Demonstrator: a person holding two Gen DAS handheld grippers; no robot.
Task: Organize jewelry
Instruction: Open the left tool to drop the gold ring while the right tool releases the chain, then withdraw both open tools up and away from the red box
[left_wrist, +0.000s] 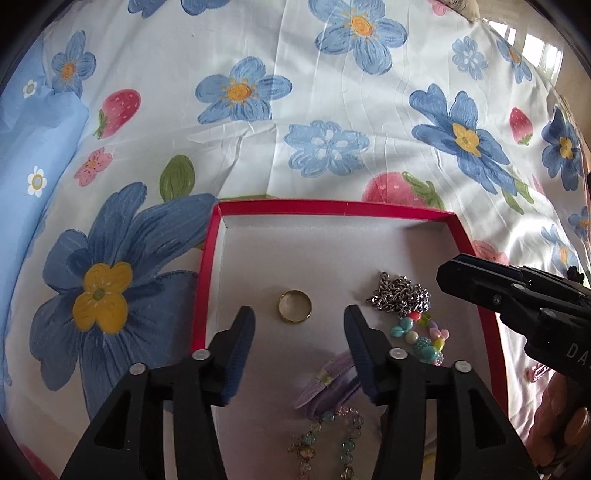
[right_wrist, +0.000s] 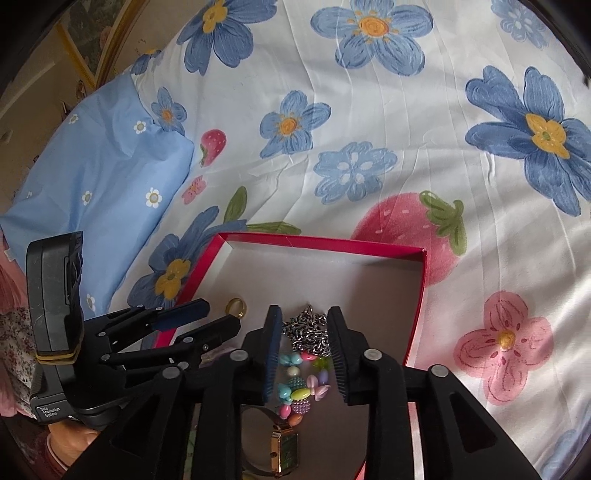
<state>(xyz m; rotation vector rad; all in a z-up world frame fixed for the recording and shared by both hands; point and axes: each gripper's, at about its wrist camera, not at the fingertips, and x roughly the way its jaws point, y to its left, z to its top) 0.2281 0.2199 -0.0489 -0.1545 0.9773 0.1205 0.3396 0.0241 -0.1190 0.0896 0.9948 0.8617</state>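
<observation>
A shallow box with a red rim (left_wrist: 332, 206) (right_wrist: 314, 242) and a white floor lies on the flowered bedsheet. In it are a gold ring (left_wrist: 294, 307) (right_wrist: 236, 307), a silver chain (left_wrist: 400, 297) (right_wrist: 308, 328), a colourful bead bracelet (left_wrist: 421, 336) (right_wrist: 303, 384), a purple band (left_wrist: 332, 387), a clear beaded string (left_wrist: 325, 439) and a gold watch (right_wrist: 284, 446). My left gripper (left_wrist: 299, 321) (right_wrist: 218, 315) is open, and the ring lies free on the floor just past its tips. My right gripper (right_wrist: 304, 317) (left_wrist: 448, 275) is open above the chain, its pads clear of it.
The sheet (left_wrist: 332, 92) spreads out beyond the box on all sides. A light blue pillow (right_wrist: 99, 173) lies at the left. A hand (left_wrist: 565, 421) holds the right gripper's handle at the lower right of the left wrist view.
</observation>
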